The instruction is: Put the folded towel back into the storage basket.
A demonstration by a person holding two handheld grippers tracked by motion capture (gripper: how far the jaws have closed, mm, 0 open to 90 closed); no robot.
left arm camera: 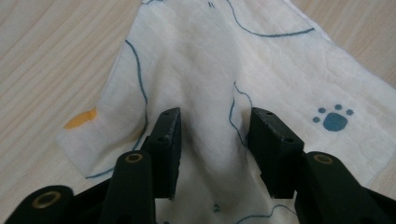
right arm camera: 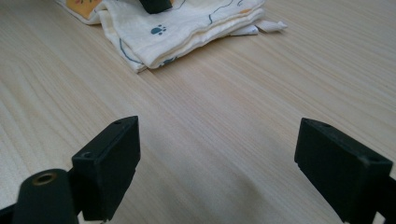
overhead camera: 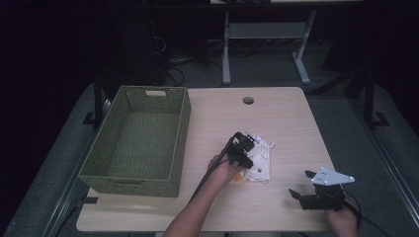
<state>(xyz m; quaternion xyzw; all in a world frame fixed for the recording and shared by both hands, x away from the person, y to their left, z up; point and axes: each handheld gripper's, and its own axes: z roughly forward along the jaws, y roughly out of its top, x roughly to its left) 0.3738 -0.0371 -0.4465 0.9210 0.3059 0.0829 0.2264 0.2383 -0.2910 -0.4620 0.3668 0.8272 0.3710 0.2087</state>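
A cream cloth (overhead camera: 260,160) lies folded and a little rumpled on the wooden table (overhead camera: 286,118), somewhat right of the middle and nearer the person's edge than the far one. It is printed with thin blue lines, a blue paw mark (left arm camera: 333,120) and orange patches, one of which shows at its near left corner. In the right gripper view the cloth (right arm camera: 177,28) shows as several stacked layers with a small white tag (right arm camera: 271,25) sticking out at one side.

The left gripper (overhead camera: 245,148) is down on the cloth. In the left gripper view its jaws stand partly apart, one on either side of a raised ridge of fabric (left arm camera: 212,140) that runs up between them; the pads are beside the ridge, with a little cloth still visible between each pad and the fold, so they are not clamped on it. The person's left hand (overhead camera: 225,168) holds the tool from the near side.

The right gripper (overhead camera: 304,185) sits well apart from the cloth, near the table's near right corner, its jaws spread wide over bare wood and holding nothing.

A green woven basket (overhead camera: 136,143) stands along the left edge of the table. A round hole (overhead camera: 248,100) is cut near the far edge.
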